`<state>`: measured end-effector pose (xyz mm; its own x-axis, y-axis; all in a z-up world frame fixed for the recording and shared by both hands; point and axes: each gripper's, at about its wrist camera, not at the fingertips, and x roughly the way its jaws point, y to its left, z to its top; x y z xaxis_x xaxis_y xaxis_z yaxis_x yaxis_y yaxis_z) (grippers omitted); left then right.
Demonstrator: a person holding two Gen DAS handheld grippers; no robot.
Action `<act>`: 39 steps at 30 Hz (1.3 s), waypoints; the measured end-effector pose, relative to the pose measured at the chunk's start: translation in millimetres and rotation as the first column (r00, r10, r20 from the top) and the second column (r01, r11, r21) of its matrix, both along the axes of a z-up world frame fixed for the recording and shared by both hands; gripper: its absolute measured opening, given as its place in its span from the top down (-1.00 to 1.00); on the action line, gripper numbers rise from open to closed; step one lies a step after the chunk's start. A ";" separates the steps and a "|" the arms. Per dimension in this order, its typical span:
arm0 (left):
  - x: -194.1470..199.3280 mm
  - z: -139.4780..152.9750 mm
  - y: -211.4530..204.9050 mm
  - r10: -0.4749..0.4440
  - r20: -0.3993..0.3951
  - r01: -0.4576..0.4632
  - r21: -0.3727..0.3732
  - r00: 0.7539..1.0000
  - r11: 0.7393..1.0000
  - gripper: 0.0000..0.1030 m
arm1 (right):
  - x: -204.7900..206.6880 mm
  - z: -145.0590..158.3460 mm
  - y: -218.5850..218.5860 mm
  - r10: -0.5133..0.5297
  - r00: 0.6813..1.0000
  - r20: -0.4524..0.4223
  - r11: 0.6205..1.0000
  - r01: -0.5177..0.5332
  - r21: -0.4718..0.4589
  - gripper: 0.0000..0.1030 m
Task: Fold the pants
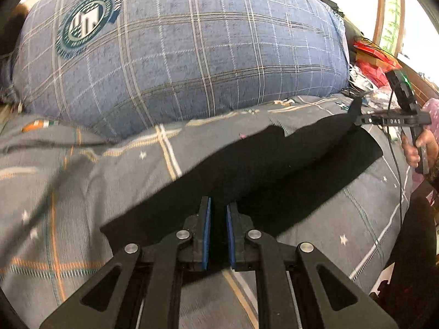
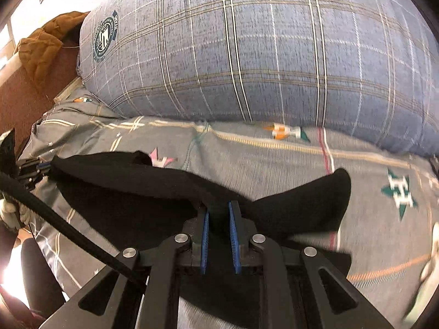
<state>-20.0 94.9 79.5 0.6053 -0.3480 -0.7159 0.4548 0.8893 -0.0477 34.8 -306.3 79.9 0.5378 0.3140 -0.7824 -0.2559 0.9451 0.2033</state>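
Observation:
Black pants (image 1: 274,164) hang stretched over the grey patterned bedsheet (image 1: 96,170), held between the two grippers. My left gripper (image 1: 218,205) is shut on one end of the black fabric, which passes between its blue pads (image 1: 206,233). My right gripper (image 2: 219,208) is shut on the other end of the pants (image 2: 123,186), with a loose flap (image 2: 315,205) drooping to its right. In the left wrist view the right gripper (image 1: 359,119) shows at the far right, pinching the cloth's corner. In the right wrist view the left gripper (image 2: 45,166) shows at the far left.
A large blue plaid pillow (image 1: 178,49) lies across the back of the bed. A brown jacket (image 2: 44,44) sits at the far left by the headboard. Red bags and clutter (image 1: 376,60) pile beyond the bed's right side. A black cable (image 2: 68,230) crosses the right wrist view.

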 end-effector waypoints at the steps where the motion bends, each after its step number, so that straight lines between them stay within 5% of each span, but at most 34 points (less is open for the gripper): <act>1: -3.7 -2.0 2.8 0.009 -0.005 -0.009 -0.006 1.000 1.000 0.80 | -4.7 -4.0 -0.2 -0.007 1.000 -0.010 1.000 0.007 0.004 0.71; 14: -46.3 -35.8 32.1 0.171 -0.117 -0.174 -0.017 0.978 0.985 0.80 | -54.3 -43.4 -8.0 -0.097 0.993 -0.062 0.994 0.100 0.053 0.65; 19: -70.0 -21.7 43.8 0.217 -0.126 -0.224 -0.042 0.968 0.974 0.79 | -74.5 -46.1 -21.2 -0.149 0.986 -0.079 0.984 0.155 0.084 0.50; 21: -75.7 -5.1 49.2 0.223 -0.102 -0.232 -0.086 0.969 0.969 0.65 | -85.6 -42.8 -27.5 -0.171 0.983 -0.068 0.980 0.177 0.090 0.37; 23: -78.0 12.7 50.8 0.235 -0.067 -0.242 -0.126 0.970 0.962 0.13 | -99.8 -33.7 -34.3 -0.198 0.979 -0.039 0.976 0.200 0.087 0.14; 29: -42.7 40.4 19.5 0.233 0.000 -0.230 -0.141 0.973 0.963 0.00 | -121.3 1.7 -56.5 -0.308 0.949 0.070 0.948 0.300 0.109 0.05; 35: 13.4 6.4 -24.5 0.207 -0.102 -0.220 -0.129 0.973 0.967 -0.04 | -81.2 13.8 -67.9 -0.362 0.931 0.057 0.905 0.335 0.261 0.05; 39: 27.8 -31.1 -28.8 0.251 -0.164 -0.257 -0.018 0.954 0.966 -0.04 | -54.3 4.3 -47.4 -0.397 0.917 0.040 0.916 0.393 0.085 0.05</act>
